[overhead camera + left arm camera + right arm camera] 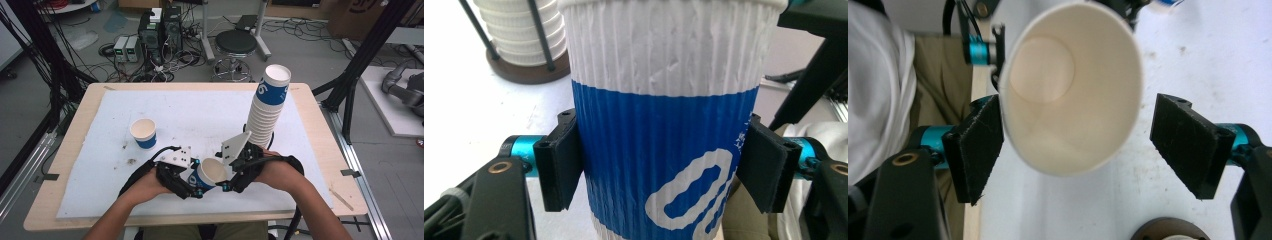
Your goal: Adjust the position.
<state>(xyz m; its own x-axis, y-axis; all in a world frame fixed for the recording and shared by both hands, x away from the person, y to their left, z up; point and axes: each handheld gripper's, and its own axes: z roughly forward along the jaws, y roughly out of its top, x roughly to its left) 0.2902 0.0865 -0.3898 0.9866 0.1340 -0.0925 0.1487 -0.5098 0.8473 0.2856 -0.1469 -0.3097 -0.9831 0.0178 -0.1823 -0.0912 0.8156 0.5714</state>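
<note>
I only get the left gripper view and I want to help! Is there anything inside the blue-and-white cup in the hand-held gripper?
Observer: No. The right gripper view looks straight into the cup, and it is empty.
Operator: Is the other one grabbing it too?
Observer: No. The right hand-held gripper is open around the rim, with one pad clear of it.
Operator: Are there more loose cups?
Observer: Yes, one. The lone cup stands upright on the white mat, farther left in the high view.
</note>
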